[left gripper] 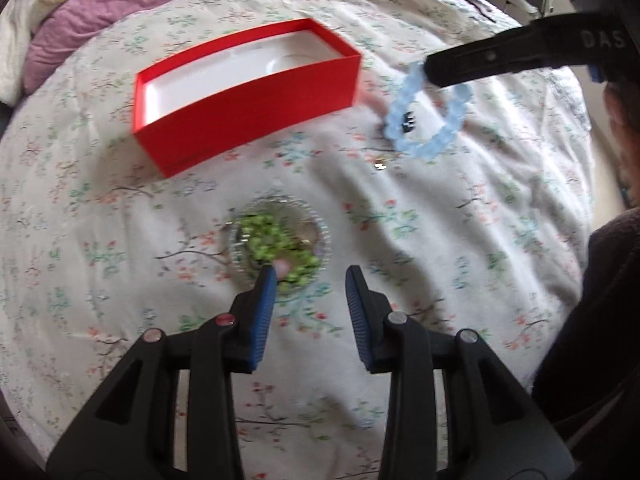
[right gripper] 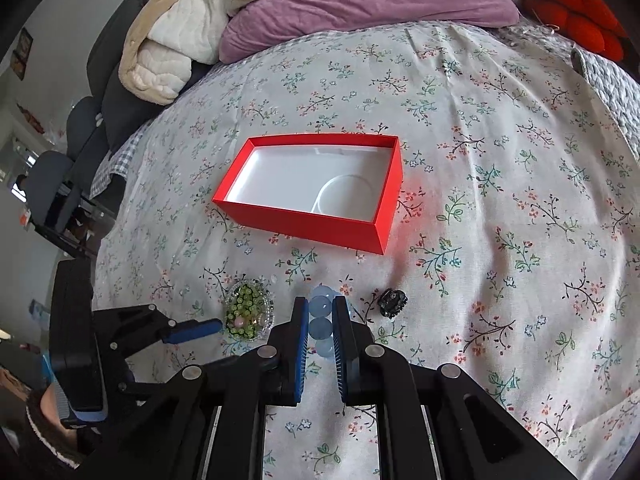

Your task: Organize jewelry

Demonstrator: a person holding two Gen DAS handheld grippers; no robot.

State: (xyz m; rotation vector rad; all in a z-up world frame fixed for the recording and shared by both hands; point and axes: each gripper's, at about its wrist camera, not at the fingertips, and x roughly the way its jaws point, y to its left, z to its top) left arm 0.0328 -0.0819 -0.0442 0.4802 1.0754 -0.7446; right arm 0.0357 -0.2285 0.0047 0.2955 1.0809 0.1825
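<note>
An open red box (left gripper: 248, 120) with a white inside lies on the floral bedsheet; it also shows in the right wrist view (right gripper: 320, 196). My right gripper (right gripper: 320, 308) is shut on a pale blue bead bracelet (right gripper: 321, 320), which hangs from its fingers in the left wrist view (left gripper: 428, 120), right of the box. A small glass dish (left gripper: 280, 240) holds a green bead bracelet (left gripper: 276, 246). My left gripper (left gripper: 312, 276) is open just above the dish's near rim. The dish also shows in the right wrist view (right gripper: 248, 312).
A small black hair clip (right gripper: 392, 300) lies on the sheet right of the blue beads. A tiny gold piece (left gripper: 380, 166) lies below the bracelet. A purple blanket (right gripper: 360, 4) and cream blanket (right gripper: 172, 40) are piled at the far side. The bed edge drops at left.
</note>
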